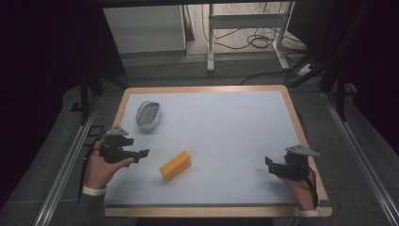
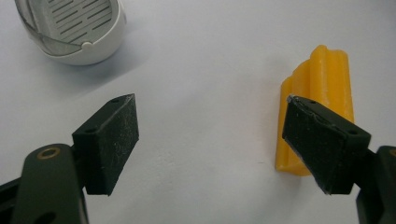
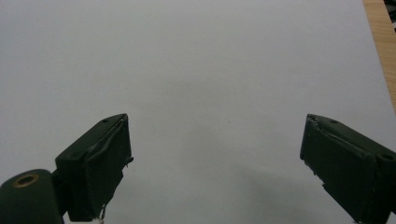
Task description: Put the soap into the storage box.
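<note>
Yellow ridged plastic block [image 1: 175,165] lies untouched; left gripper [image 2: 210,140], jaws apart, hovers near, seemingly approaching: next, straddle and clamp it; right gripper [image 3: 217,163] idles, jaws apart

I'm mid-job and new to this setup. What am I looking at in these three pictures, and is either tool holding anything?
There is no robot arm here: a person holds a two-jaw tool in each hand at a table. The high view looks down from above the person's side; the left tool is at its left, the right tool at its right. The other two pictures come from cameras riding on each tool, looking along its black jaws. On the white table surface lie a yellow ridged block and, farther back on the left, a white slotted soap dish. In the left gripper view the block lies just behind one jaw, the dish at the top left. Both tools stand open and hold nothing.
</note>
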The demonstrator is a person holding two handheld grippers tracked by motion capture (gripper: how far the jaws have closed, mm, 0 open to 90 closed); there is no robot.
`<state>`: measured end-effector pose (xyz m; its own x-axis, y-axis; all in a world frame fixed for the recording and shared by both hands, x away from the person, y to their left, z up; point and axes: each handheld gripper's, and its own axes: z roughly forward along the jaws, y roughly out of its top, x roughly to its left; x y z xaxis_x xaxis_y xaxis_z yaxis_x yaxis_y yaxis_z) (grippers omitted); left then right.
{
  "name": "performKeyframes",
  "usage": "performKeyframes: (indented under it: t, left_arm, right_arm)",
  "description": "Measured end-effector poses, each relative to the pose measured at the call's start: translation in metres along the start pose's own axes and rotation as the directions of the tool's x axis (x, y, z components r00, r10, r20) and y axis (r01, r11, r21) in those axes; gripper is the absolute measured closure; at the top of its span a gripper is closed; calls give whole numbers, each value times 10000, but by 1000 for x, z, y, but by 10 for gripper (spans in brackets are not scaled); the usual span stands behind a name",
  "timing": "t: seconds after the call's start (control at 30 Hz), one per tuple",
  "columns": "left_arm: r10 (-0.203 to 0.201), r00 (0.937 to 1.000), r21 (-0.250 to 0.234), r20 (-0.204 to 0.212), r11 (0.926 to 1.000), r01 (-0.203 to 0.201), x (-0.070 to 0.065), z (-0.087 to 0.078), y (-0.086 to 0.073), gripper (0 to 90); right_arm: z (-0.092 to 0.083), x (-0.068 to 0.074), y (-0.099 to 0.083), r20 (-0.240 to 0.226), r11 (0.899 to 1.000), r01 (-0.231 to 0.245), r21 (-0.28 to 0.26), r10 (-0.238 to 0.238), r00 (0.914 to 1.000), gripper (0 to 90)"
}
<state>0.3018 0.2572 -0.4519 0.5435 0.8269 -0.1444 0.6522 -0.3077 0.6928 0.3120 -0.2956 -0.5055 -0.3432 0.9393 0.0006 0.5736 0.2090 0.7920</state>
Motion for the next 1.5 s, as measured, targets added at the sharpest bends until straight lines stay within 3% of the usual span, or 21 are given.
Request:
performKeyframes:
  t: [0.8,1.13,1.5]
  left_arm:
    - [745,9968,346,304,9965,-755,-23,10,17,184]
    - [1105,9931,386,402,9930,-1120,-35,17,23,184]
    - [1471,9874,740,583,9857,-1513,-47,27,26,180]
  right_arm:
    - [1,-2,-2,22,9999,-28,116,28,10000,90]
    - [2,-2,-3,38,9998,33,197,-34,10000,90]
    - [3,-4,-4,80,9996,-4,266,2,10000,90]
